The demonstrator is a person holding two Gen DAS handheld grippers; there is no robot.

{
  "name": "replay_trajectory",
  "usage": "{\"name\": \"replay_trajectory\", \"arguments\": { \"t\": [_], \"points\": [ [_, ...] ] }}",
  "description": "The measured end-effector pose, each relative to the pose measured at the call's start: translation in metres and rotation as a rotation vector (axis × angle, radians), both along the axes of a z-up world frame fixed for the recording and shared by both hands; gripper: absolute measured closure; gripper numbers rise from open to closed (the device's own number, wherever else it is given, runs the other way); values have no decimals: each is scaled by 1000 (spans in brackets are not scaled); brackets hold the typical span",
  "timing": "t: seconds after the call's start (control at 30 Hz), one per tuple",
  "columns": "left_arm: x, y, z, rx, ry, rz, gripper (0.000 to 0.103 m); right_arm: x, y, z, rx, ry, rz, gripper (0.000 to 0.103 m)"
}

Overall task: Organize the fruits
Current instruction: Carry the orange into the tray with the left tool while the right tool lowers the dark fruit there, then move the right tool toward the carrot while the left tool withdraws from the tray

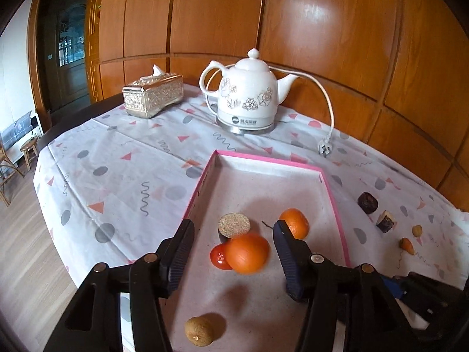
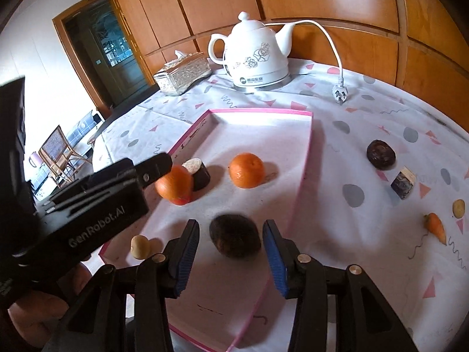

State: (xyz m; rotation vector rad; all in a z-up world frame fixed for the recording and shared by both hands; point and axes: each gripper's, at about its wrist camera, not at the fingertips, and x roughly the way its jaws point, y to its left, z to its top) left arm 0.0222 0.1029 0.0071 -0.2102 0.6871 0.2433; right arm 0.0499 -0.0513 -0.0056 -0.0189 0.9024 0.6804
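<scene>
A pink-rimmed tray [image 1: 337, 205] [image 2: 304, 182] lies on the patterned cloth. In it are an orange [image 1: 247, 253] [image 2: 173, 186], a small red tomato [image 1: 218, 256], a cut brown piece with a pale top [image 1: 234, 225] [image 2: 197, 173], a mandarin [image 1: 294, 223] [image 2: 246, 170], a small tan longan [image 1: 200, 331] [image 2: 140, 246] and a dark brown fruit [image 2: 234, 236]. My left gripper [image 1: 233, 252] is open, with the blurred orange loose between its fingers. My right gripper [image 2: 231, 252] is open around the dark fruit, not touching it.
A white kettle [image 1: 246, 94] [image 2: 255, 55] with cord and plug [image 1: 324, 148] and a tissue box [image 1: 152, 94] stand at the back. Right of the tray lie a dark round fruit [image 2: 381, 151], a cut piece [image 2: 404, 182], a small potato [image 2: 458, 208] and a carrot [image 2: 436, 227].
</scene>
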Motion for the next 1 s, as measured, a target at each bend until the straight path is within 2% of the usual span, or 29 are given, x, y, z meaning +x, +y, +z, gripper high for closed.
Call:
{"name": "replay_trajectory", "arguments": {
  "t": [0.13, 0.27, 0.5, 0.77, 1.0],
  "points": [
    [1, -3, 1, -10, -2, -13, 46, -6, -2, -1, -20, -17, -17, 55],
    [0, -11, 1, -6, 3, -25, 41, -9, -14, -1, -35, -43, -73, 55],
    [0, -25, 0, -4, 10, -66, 38, -7, -51, -3, -51, -70, -236, 54],
    [2, -47, 0, 5, 15, -141, 38, 2, -109, -19, -55, -21, -415, 54],
    [7, -69, 2, 12, 19, -206, 38, 5, -148, -28, -68, -4, -516, 54]
  ]
}}
